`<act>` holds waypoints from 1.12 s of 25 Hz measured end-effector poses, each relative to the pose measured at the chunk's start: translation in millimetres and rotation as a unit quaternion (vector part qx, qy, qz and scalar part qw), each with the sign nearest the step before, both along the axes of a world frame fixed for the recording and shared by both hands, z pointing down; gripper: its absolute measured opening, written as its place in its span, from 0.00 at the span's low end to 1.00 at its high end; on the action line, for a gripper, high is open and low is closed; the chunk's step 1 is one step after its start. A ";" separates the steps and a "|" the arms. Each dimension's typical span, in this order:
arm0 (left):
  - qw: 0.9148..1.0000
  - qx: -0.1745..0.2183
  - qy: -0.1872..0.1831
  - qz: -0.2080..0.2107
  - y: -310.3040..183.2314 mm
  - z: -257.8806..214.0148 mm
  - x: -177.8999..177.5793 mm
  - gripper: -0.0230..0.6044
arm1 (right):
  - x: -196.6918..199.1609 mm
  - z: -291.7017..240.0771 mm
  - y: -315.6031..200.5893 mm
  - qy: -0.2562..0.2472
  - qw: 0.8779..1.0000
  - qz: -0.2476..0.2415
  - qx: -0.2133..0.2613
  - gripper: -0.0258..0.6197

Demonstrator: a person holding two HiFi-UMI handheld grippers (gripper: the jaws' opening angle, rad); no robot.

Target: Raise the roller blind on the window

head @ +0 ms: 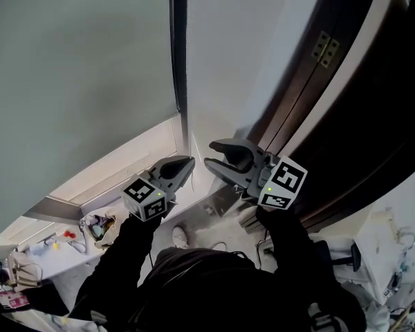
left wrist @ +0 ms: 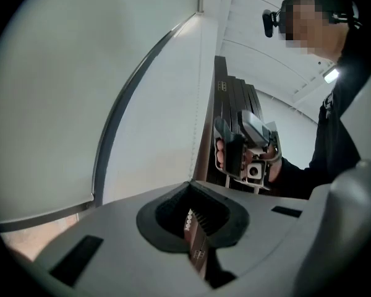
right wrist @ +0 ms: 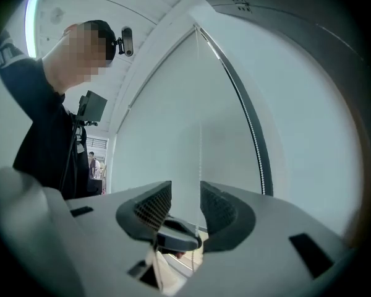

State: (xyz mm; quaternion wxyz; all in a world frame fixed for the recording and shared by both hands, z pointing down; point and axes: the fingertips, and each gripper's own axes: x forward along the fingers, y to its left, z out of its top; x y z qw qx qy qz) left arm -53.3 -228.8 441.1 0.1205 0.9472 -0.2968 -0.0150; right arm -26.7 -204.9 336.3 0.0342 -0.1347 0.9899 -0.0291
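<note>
The grey roller blind (head: 76,68) hangs down over the window; its bottom rail (left wrist: 43,218) shows in the left gripper view. A thin white bead chain (head: 191,144) hangs beside the dark frame strip (head: 178,54). My left gripper (head: 189,163) is shut, and the chain (left wrist: 193,135) runs straight down into its closed tips (left wrist: 193,193). My right gripper (head: 209,153) faces it from the right, open. In the right gripper view the chain (right wrist: 200,116) passes between the open jaws (right wrist: 185,187) in front of the blind (right wrist: 173,104), close to the right pad and not pinched.
A dark wooden door (head: 346,102) with a brass hinge (head: 325,49) stands close on the right. The pale window sill (head: 124,164) runs below the blind. A cluttered table (head: 28,268) lies at lower left and a chair base (head: 342,258) at lower right.
</note>
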 end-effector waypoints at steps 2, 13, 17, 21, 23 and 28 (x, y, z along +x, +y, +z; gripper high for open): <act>1.000 -0.020 -0.008 0.006 6.1 18.4 4.3 0.04 | -5.7 -6.6 -3.0 -0.001 1.000 -0.009 0.002 0.29; 0.986 -0.143 -0.083 0.033 61.3 172.9 17.9 0.05 | -35.2 -16.3 -5.7 0.016 0.999 -0.041 0.005 0.32; 0.986 -0.142 -0.082 0.029 63.4 174.2 18.1 0.05 | -37.6 -21.8 -4.4 0.020 0.999 -0.043 0.015 0.08; 0.986 -0.144 -0.081 0.024 60.3 176.3 11.7 0.05 | -37.4 -23.9 -1.7 0.021 0.998 -0.062 -0.009 0.05; 0.987 -0.139 -0.083 0.018 58.8 176.0 8.3 0.05 | -37.5 -23.6 -0.1 0.023 0.997 -0.071 -0.019 0.05; 0.991 -0.117 -0.067 -0.016 54.0 175.4 -8.6 0.05 | -39.7 -23.5 1.9 0.017 0.995 -0.087 -0.039 0.05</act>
